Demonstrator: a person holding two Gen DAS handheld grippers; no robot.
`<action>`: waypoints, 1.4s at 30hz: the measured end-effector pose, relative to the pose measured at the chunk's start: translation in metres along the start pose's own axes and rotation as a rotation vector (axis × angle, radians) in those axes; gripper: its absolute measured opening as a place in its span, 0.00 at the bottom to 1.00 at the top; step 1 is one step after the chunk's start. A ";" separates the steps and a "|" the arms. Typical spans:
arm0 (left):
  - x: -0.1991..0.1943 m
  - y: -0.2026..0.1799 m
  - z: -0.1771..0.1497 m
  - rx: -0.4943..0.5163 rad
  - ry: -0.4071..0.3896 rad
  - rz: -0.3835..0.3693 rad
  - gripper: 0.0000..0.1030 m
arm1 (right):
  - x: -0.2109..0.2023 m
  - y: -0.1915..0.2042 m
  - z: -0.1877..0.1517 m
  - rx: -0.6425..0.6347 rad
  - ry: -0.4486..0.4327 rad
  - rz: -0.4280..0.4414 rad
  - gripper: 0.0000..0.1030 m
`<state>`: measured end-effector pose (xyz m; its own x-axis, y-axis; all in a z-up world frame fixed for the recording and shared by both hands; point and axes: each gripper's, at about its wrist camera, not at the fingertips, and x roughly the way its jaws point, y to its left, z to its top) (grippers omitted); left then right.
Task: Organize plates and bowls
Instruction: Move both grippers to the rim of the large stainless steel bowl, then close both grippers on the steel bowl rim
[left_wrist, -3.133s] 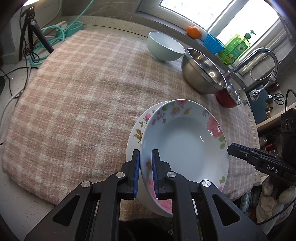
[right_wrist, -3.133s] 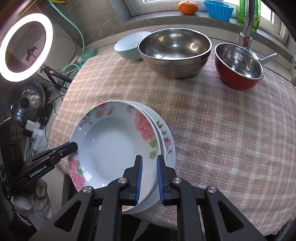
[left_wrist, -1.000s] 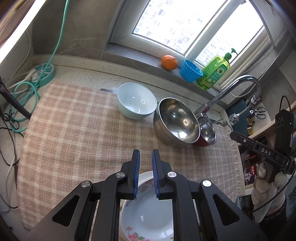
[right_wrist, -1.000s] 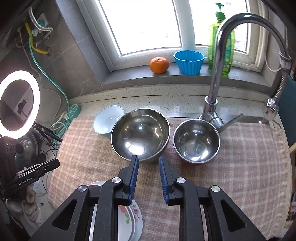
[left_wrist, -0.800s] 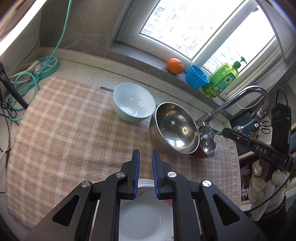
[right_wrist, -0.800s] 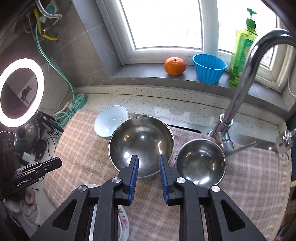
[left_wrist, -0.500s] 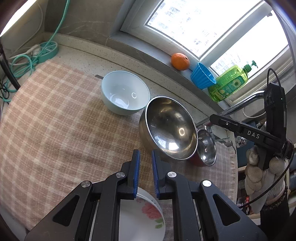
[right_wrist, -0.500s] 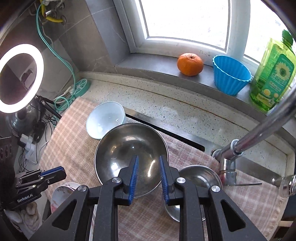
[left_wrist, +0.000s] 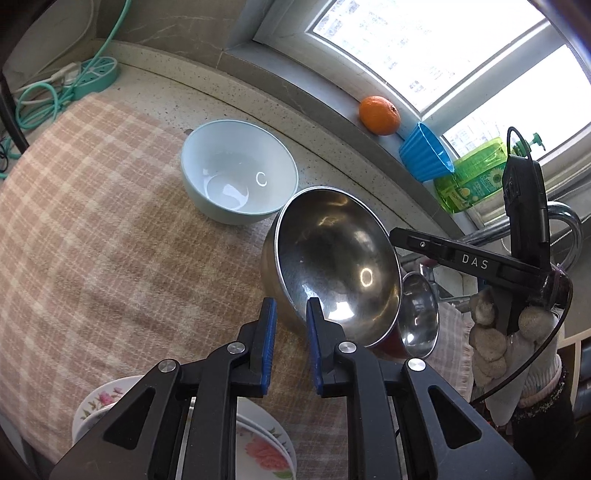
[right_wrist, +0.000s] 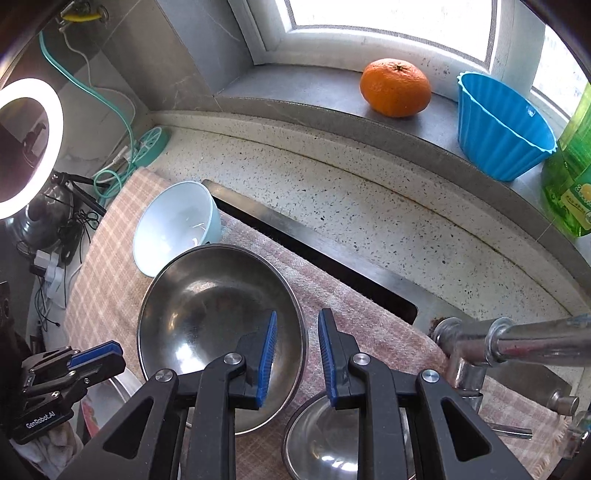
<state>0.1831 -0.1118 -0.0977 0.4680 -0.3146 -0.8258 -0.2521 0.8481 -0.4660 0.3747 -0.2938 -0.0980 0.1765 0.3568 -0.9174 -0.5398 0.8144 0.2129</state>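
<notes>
A large steel bowl (left_wrist: 332, 266) stands on the checked cloth, also in the right wrist view (right_wrist: 207, 317). My left gripper (left_wrist: 290, 314) is open and empty, its tips straddling the bowl's near rim. My right gripper (right_wrist: 295, 336) is open and empty, its tips either side of the bowl's right rim. A pale blue bowl (left_wrist: 240, 181) sits behind it, also in the right wrist view (right_wrist: 173, 225). A smaller red-sided steel bowl (left_wrist: 417, 314) stands to the right (right_wrist: 325, 443). Stacked floral plates (left_wrist: 258, 450) lie under my left gripper.
A steel tap (right_wrist: 517, 343) reaches over the right side. On the sill stand an orange (right_wrist: 395, 86), a blue cup (right_wrist: 498, 125) and a green soap bottle (right_wrist: 572, 184). A ring light (right_wrist: 26, 147) and cables stand left. A sink slot (right_wrist: 314, 258) lies behind the cloth.
Both grippers left the stacked floral plates, rose, then moved forward and down to the large steel bowl. The right gripper has opened a little wider.
</notes>
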 end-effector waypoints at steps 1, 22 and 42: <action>0.002 -0.001 0.001 -0.002 0.001 0.004 0.14 | 0.002 -0.001 0.001 -0.002 0.002 0.001 0.20; 0.028 0.000 0.007 -0.013 0.050 0.040 0.15 | 0.023 -0.002 0.002 -0.013 0.062 0.031 0.17; 0.019 0.005 0.009 0.005 0.030 0.027 0.14 | 0.020 0.006 0.001 0.013 0.080 0.000 0.07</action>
<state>0.1986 -0.1102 -0.1129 0.4350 -0.3041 -0.8475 -0.2604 0.8585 -0.4417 0.3757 -0.2816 -0.1150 0.1103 0.3196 -0.9411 -0.5293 0.8203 0.2166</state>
